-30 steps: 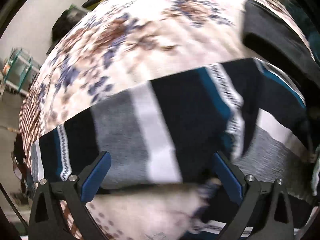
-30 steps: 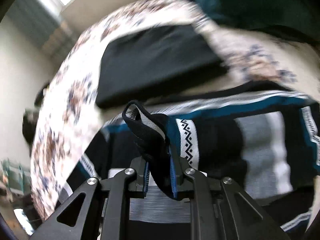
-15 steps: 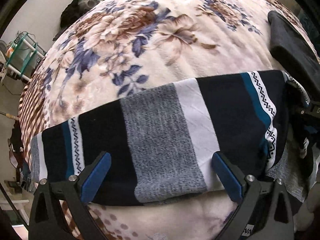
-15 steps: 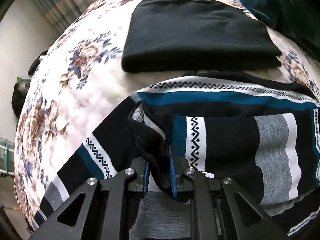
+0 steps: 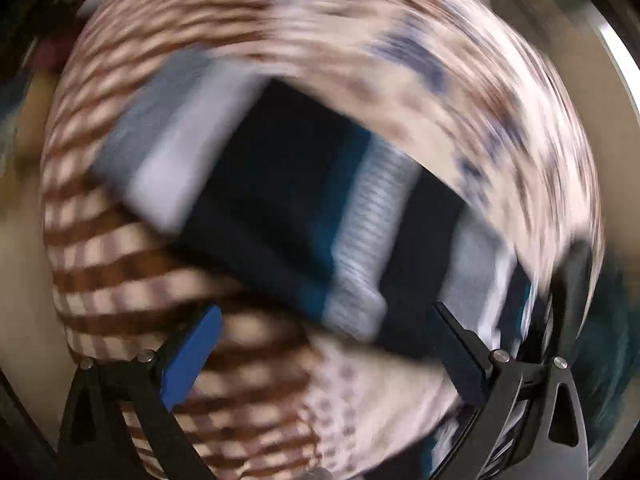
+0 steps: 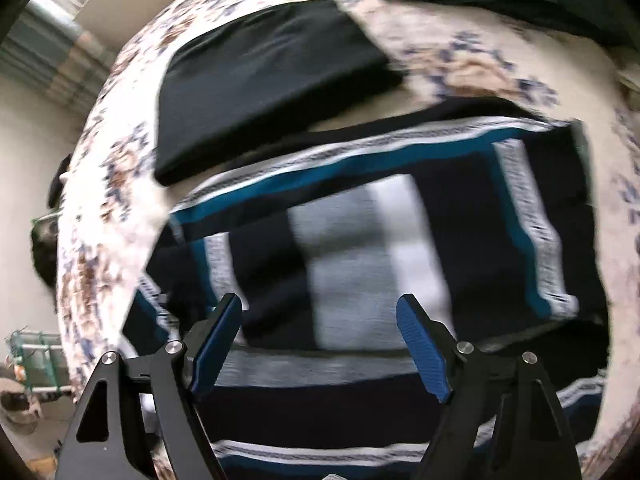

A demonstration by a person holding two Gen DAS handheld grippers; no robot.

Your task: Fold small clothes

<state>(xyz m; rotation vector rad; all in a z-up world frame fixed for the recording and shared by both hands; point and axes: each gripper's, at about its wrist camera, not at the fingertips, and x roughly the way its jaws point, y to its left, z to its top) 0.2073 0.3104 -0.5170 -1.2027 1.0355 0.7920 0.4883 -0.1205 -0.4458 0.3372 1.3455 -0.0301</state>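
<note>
Folding status: striped sweater (image 6: 400, 240) lies partly folded on the floral bed blanket (image 6: 472, 64), filling the right wrist view from 9 to 3 o'clock.
Left tool (image 5: 320, 356): spread wide, nothing between the pads, view super blurry, sweater at 12 to 3 o'clock.
Right tool (image 6: 320, 336): jaws have just been opening, now wide and empty over the grey stripe.
Neighbour: black folded garment (image 6: 264, 80) at 11 o'clock, just beside the sweater.
Risk: imo the freshly dropped flap could slump open, or a quick regrab drags both layers crooked.
</note>
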